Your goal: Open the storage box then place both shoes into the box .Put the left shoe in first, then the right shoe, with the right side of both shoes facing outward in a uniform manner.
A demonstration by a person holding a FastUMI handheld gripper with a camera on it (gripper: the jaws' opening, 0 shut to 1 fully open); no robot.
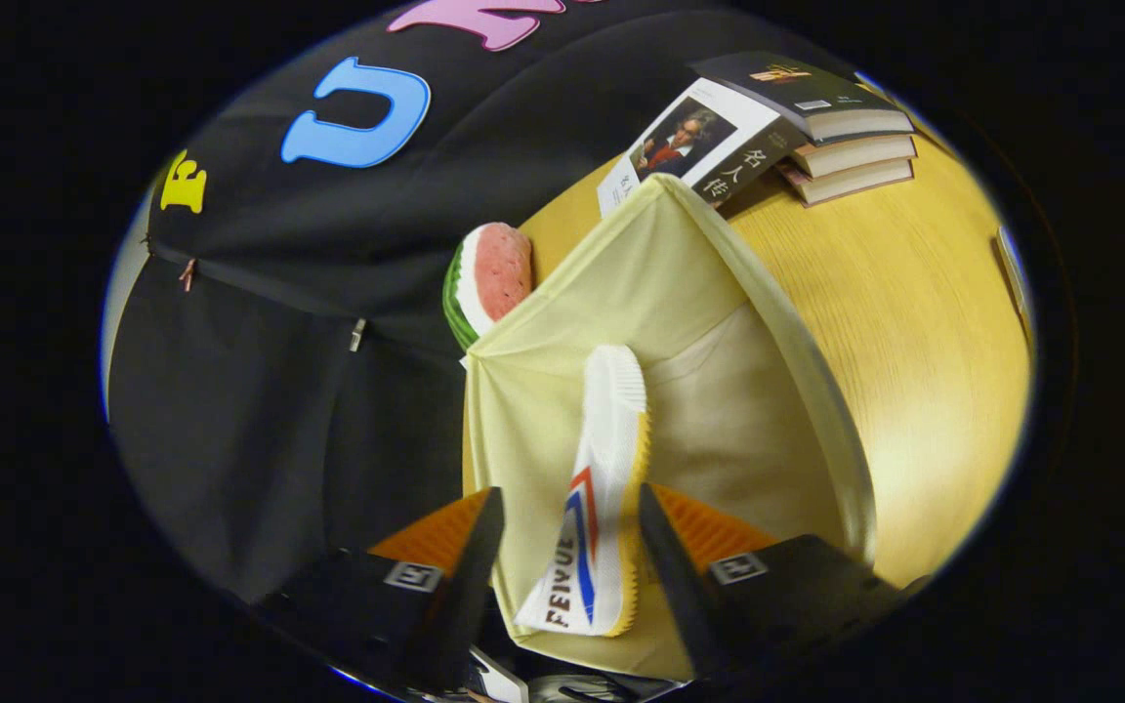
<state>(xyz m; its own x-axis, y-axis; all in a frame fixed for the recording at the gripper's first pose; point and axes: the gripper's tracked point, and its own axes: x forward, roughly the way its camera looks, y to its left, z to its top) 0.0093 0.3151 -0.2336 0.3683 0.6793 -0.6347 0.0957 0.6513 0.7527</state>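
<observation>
The pale yellow fabric storage box (562, 391) stands open on the wooden table. One white shoe (602, 469) with red and blue stripes and a yellow-edged sole lies on its side inside the box, toe pointing away from me. Its heel end sits between the fingers of my gripper (569, 493). The gripper is open: the left finger (475, 566) stands clear of the shoe and the right finger (665, 557) is close beside the sole. A second shoe is nowhere among these things.
A watermelon-slice toy (489, 278) rests just behind the box's far corner. Beyond the box a book with a portrait cover (694, 146) and a stack of books (836, 132) lie on the wooden table (914, 322). The black cloth wall hangs left of the box.
</observation>
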